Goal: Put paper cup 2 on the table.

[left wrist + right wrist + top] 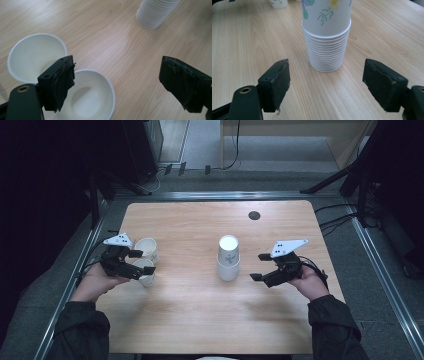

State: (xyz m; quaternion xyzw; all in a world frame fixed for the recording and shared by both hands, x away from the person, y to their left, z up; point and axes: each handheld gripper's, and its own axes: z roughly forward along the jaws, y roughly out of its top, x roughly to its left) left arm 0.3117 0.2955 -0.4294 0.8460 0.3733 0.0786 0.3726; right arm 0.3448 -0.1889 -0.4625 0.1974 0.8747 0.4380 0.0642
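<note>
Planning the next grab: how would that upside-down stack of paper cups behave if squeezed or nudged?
The stack of paper cups is probably light, so a nudge may slide it on the smooth wooden table. Tall and narrow, it might tip. Nested walls likely make it stiffer than the single cup.

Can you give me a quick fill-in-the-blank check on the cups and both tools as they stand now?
1. The stack of cups stands upside down near the ____ of the table.
2. ____ single cups stand upright by the left tool.
3. The right tool faces the stack with its jaws ____, nothing between them.
4. The printed pattern on the stack's top cup shows ____.

Missing words: middle; Two; open; flowers
</note>
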